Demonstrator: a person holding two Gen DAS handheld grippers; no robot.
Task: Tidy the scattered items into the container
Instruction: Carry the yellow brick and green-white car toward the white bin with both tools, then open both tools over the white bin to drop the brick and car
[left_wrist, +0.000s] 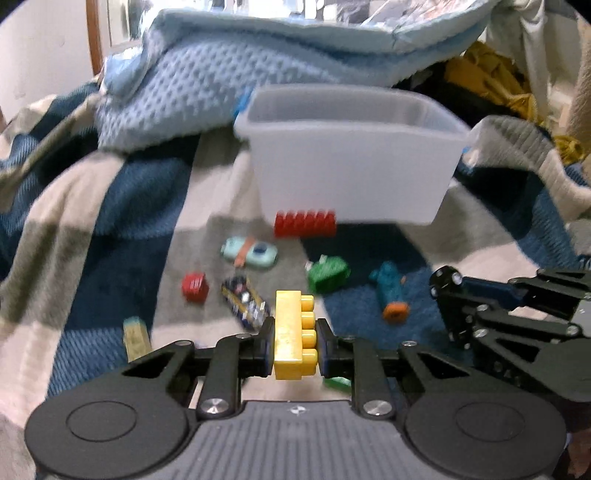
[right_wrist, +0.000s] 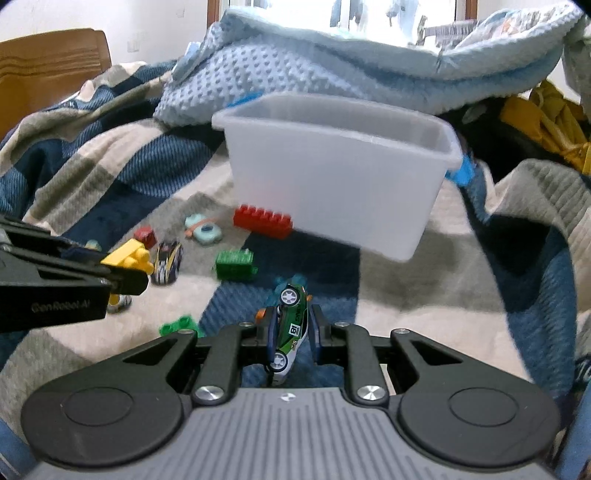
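Your left claw (left_wrist: 295, 338) grips the yellow studded plastic brick (left_wrist: 292, 334), your right claw (right_wrist: 291, 332) the green toy car (right_wrist: 290, 328) skewed, short of the white plastic bin (right_wrist: 332, 184); either may slip.

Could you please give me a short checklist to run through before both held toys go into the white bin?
1. Left gripper shut on yellow plastic building brick: ok.
2. Right gripper shut on green toy race car: ok.
3. White translucent plastic bin open-topped: ok.
4. Bin upright on checked blanket: ok.
5. Room left inside bin: cannot tell, the floor is hidden.
6. Long red brick lies against the bin's front: ok, below the rim.
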